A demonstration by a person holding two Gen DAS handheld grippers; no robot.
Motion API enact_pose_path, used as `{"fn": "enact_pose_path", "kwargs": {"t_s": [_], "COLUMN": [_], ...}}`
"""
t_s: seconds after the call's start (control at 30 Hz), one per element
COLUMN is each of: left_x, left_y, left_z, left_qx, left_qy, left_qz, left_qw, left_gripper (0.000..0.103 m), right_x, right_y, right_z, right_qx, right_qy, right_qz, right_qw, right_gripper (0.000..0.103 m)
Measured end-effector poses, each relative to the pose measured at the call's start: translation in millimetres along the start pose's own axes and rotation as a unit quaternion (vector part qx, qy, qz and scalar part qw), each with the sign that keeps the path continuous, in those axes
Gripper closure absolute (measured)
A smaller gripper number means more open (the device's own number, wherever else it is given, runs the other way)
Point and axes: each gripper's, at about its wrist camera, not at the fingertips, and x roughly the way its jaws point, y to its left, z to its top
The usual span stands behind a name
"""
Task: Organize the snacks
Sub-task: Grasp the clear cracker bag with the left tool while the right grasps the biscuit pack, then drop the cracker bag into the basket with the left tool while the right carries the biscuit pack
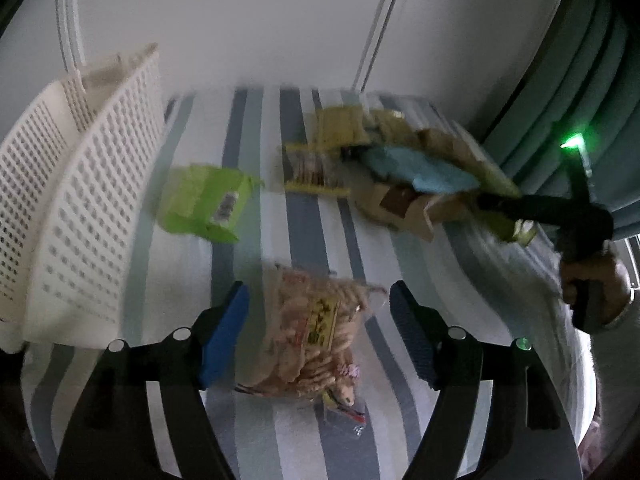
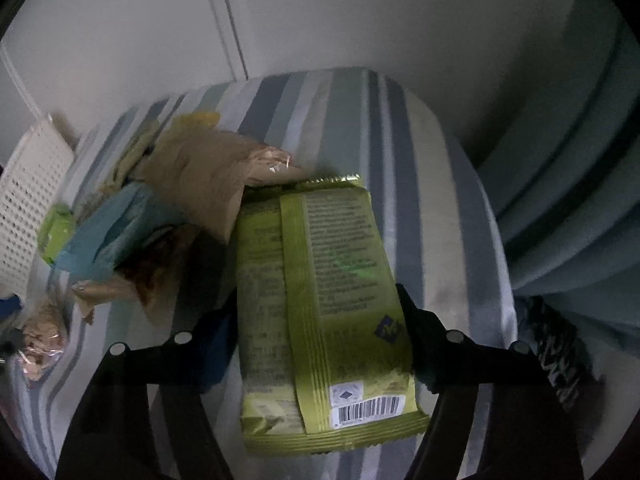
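snacks are seen scattered on a striped tabletop (image 1: 304,216). in the left wrist view, a clear bag of pale crackers (image 1: 316,336) lies between the fingers of the left tool (image 1: 318,336), which are set apart; whether the pads touch the bag cannot be told through the blur. its long axis runs along the fingers, away from the camera. a white perforated basket (image 1: 80,200) stands at the left, with a green pouch (image 1: 204,204) just beside it. a heap of brown, blue and yellow packets (image 1: 404,176) lies further right, where the right tool (image 1: 520,224) is held by a hand (image 1: 596,284).

in the right wrist view, a yellow-green packet (image 2: 320,304) is framed by the fingers of the right tool (image 2: 320,344), which appear clamped on its sides. its long axis points forward, barcode end nearest the camera, far end touching the heap.

the step in hand is judged to be pick-up. the next move calls for a lift and a carry leftward to the basket.
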Motion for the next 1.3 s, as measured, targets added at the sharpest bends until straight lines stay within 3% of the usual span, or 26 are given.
{"fn": "enact_pose_path", "kwargs": {"t_s": [0.23, 0.3, 0.4, 0.7, 0.93, 1.1, 1.3], "left_x": [31.1, 37.5, 37.6, -10.5, -60.9, -87.4, -98.8], "left_y": [-0.1, 0.2, -3.1, -7.2, 5.1, 36.1, 85.2], "left_z": [-9.4, -10.9, -12.7, -14.5, 0.7, 12.6, 16.2], "left_qx": [0.002, -0.002, -0.008, -0.009, -0.029, -0.06, -0.108], "left_qy": [0.034, 0.035, 0.025, -0.042, -0.116, -0.161, -0.178], "left_qz": [0.01, 0.011, 0.008, 0.01, 0.032, 0.062, 0.088], "left_qw": [0.9994, 0.9993, 0.9996, 0.999, 0.9923, 0.9832, 0.9741], "left_gripper": [0.029, 0.045, 0.047, 0.048, 0.048, 0.048, 0.048], "right_x": [-30.9, -41.5, -54.3, -97.7, -118.8, -123.9, -123.8], "right_y": [-16.4, -19.2, -17.0, 7.0, 39.3, 60.5, 80.0], "right_z": [-11.2, -14.7, -18.1, -33.1, -35.3, -37.8, -37.2], "right_qx": [0.041, 0.051, 0.051, 0.055, 0.037, 0.026, 0.017], "right_qy": [-0.037, -0.05, -0.067, -0.119, -0.141, -0.145, -0.143], "right_qz": [0.033, 0.043, 0.059, 0.114, 0.144, 0.157, 0.165], "right_qw": [0.998, 0.996, 0.995, 0.985, 0.979, 0.977, 0.976], "right_gripper": [0.034, 0.035, 0.035, 0.035, 0.035, 0.035, 0.035]}}
